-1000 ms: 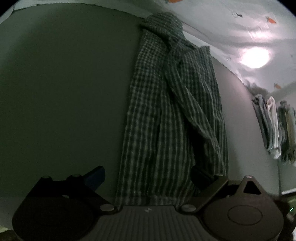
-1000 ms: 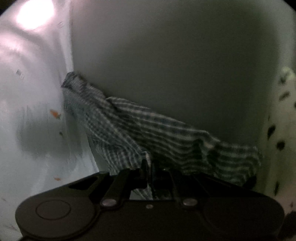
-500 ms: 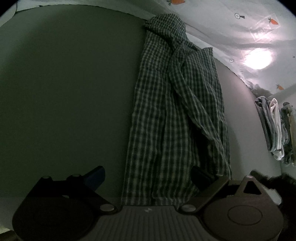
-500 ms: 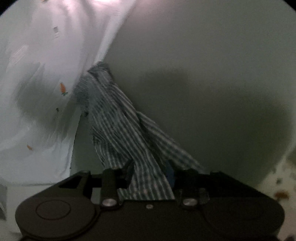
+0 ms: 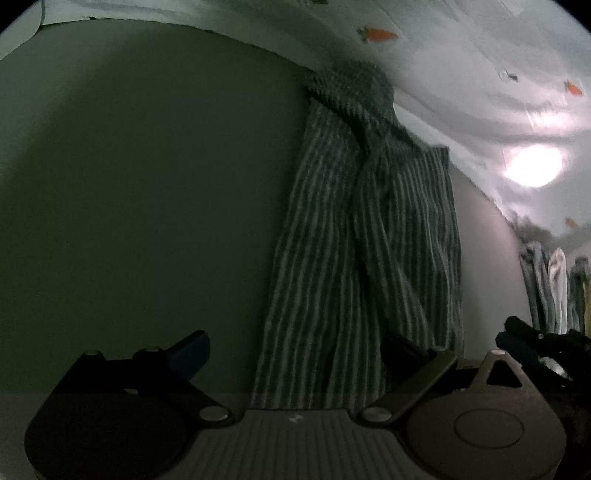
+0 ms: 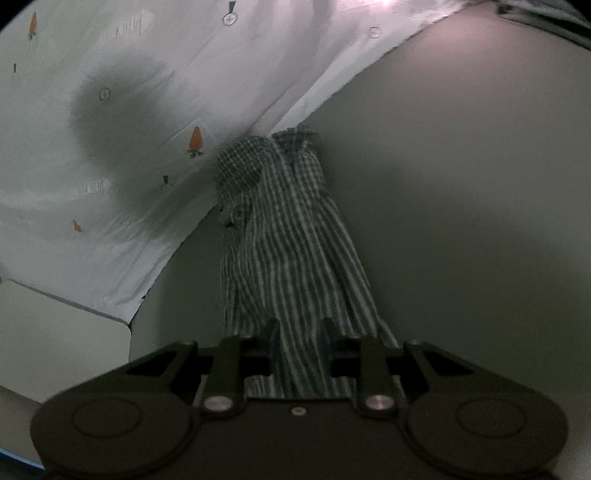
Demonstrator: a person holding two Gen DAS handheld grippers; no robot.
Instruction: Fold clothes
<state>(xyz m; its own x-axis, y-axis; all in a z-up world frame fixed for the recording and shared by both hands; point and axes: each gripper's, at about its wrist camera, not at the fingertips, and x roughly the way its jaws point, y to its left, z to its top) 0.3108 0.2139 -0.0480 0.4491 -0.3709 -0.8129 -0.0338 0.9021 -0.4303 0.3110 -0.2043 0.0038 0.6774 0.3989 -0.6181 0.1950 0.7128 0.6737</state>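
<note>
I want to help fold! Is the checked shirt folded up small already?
No. The checked shirt lies long and rumpled on the grey surface, only gathered lengthwise.

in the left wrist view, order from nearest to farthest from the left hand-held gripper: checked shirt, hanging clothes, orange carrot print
From the left hand-held gripper:
1. checked shirt, between its open fingers, running away up the middle
2. hanging clothes, off to the right
3. orange carrot print, top, on the white sheet
</note>
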